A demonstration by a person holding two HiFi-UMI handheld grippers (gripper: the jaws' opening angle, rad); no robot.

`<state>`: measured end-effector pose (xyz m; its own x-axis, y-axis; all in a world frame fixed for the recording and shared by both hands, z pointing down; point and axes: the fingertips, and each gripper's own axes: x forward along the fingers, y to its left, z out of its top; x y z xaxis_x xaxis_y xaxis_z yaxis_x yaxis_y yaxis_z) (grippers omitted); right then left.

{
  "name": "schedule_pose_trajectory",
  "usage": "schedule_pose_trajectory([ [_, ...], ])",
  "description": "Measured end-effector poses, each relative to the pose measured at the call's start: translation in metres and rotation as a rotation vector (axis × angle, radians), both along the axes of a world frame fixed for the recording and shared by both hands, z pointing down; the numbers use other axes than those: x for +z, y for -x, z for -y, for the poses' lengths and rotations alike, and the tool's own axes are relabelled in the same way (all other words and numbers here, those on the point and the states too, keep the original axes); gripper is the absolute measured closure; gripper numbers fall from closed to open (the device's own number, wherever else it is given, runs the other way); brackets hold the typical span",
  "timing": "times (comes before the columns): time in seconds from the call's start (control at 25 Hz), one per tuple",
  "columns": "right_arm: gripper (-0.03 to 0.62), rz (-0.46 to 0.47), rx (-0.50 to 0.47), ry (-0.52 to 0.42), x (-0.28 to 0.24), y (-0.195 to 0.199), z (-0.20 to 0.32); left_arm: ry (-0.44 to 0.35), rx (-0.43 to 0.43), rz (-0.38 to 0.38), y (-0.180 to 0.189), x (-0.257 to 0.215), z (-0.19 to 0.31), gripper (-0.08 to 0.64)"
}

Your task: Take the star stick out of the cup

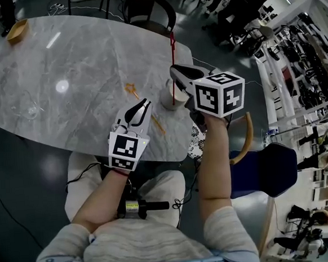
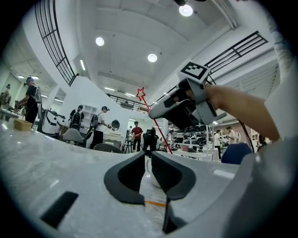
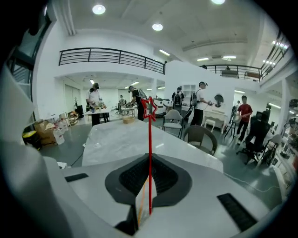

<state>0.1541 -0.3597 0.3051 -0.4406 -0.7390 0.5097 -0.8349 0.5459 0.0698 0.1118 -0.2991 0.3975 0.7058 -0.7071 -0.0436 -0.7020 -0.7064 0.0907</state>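
A white cup stands near the front edge of the grey marble table. My right gripper hovers just above it, shut on the thin red star stick. The stick stands upright, with its star above the jaws and its lower end at the cup's mouth. The right gripper view shows that stick clamped between the jaws. My left gripper rests low, left of the cup, shut and holding nothing. In the left gripper view the cup shows through the narrow slit between the jaws.
An orange star stick lies flat on the table by the left gripper. A wooden bowl sits at the far left corner. A dark chair stands behind the table, and a blue chair is to my right.
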Motion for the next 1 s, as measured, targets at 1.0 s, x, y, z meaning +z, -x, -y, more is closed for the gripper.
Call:
schedule_pose_trajectory([
  [1.0, 0.574, -0.056, 0.068, 0.303, 0.143, -0.015, -0.012, -0.001, -0.006, -0.001, 0.001, -0.002, 0.001, 0.523],
])
